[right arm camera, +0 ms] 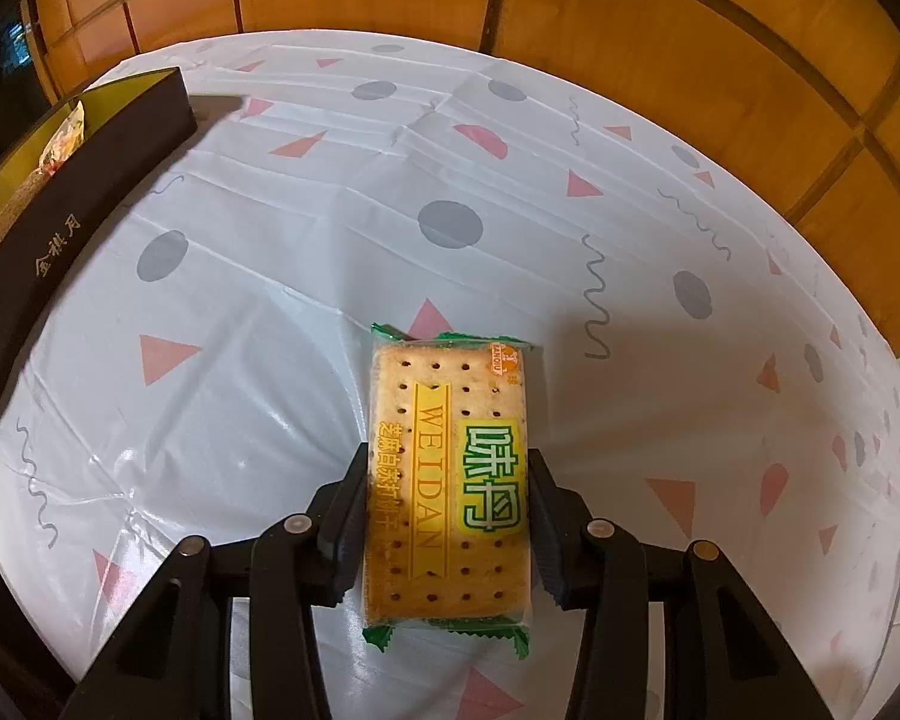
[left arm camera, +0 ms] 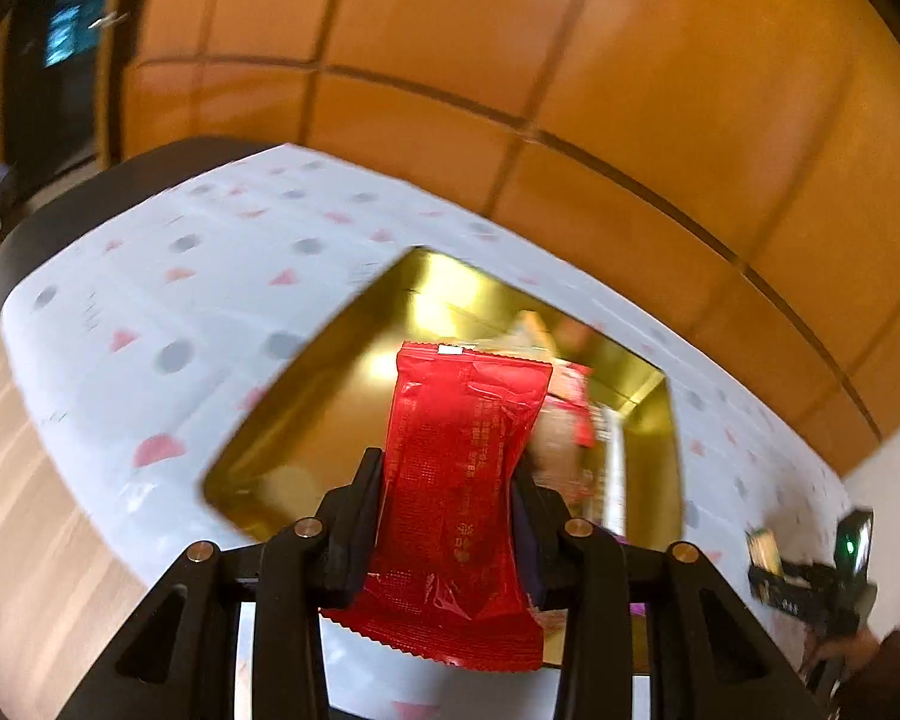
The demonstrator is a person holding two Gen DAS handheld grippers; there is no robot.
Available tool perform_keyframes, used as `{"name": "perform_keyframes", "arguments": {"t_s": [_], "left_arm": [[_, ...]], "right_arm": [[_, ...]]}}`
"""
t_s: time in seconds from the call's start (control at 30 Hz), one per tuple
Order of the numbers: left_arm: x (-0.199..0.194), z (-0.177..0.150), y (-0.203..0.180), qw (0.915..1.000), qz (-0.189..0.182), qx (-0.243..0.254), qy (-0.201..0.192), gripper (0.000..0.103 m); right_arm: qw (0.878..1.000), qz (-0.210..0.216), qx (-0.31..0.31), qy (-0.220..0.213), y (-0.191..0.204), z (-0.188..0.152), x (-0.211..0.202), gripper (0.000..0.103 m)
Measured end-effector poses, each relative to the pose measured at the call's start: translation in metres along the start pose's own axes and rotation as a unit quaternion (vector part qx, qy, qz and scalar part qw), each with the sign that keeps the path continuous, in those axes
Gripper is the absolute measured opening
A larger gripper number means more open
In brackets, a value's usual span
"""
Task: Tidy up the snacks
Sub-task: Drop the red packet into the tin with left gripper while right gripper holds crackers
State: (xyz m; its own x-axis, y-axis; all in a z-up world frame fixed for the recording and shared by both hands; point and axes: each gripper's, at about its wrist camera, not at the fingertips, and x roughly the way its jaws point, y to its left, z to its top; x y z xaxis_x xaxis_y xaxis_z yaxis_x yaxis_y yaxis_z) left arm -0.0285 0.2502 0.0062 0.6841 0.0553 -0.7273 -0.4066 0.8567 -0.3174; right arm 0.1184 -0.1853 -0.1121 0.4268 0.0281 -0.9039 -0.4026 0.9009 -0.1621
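The left gripper (left arm camera: 447,516) has its jaws clamped on a red snack packet (left arm camera: 459,480), above the gold box (left arm camera: 330,396) on the desk (left arm camera: 150,324); I judge the delivery step, so the next move is lowering and releasing; the right gripper (right arm camera: 448,516) is clamped on a cracker packet (right arm camera: 448,480) over the desk, waiting.

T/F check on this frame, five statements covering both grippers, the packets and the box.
1. The left gripper holds a red snack packet. True.
2. The right gripper is empty. False: its jaws clamp a cracker packet with green ends.
3. The gold-lined box already has snacks in it. True.
4. The tablecloth is plain white. False: it carries grey dots, pink triangles and squiggles.
5. The cracker packet is inside the box. False: it is over the tablecloth, apart from the box.
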Motion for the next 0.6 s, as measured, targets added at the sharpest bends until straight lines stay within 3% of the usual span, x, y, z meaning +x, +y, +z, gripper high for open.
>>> {"name": "perform_keyframes", "arguments": {"t_s": [0.13, 0.33, 0.4, 0.47, 0.6], "left_arm": [[0.007, 0.001, 0.011, 0.9996, -0.004, -0.026, 0.011, 0.038], [0.024, -0.004, -0.02, 0.9983, -0.04, -0.014, 0.041, 0.039], [0.024, -0.01, -0.036, 0.9966, -0.066, 0.008, 0.048, 0.039], [0.025, -0.017, -0.053, 0.9961, -0.054, 0.05, 0.048, 0.039], [0.05, -0.024, -0.055, 0.9937, 0.004, 0.063, 0.093, 0.04]], "right_arm": [[1.0, 0.0, -0.001, 0.0, -0.001, 0.0, 0.001, 0.047], [1.0, 0.0, 0.001, 0.0, -0.001, 0.001, 0.001, 0.047], [1.0, 0.0, 0.001, 0.0, 0.0, 0.001, 0.001, 0.047], [1.0, 0.0, 0.002, 0.0, 0.0, 0.001, 0.001, 0.047], [1.0, -0.001, 0.002, 0.0, 0.0, 0.001, 0.001, 0.047]]}}
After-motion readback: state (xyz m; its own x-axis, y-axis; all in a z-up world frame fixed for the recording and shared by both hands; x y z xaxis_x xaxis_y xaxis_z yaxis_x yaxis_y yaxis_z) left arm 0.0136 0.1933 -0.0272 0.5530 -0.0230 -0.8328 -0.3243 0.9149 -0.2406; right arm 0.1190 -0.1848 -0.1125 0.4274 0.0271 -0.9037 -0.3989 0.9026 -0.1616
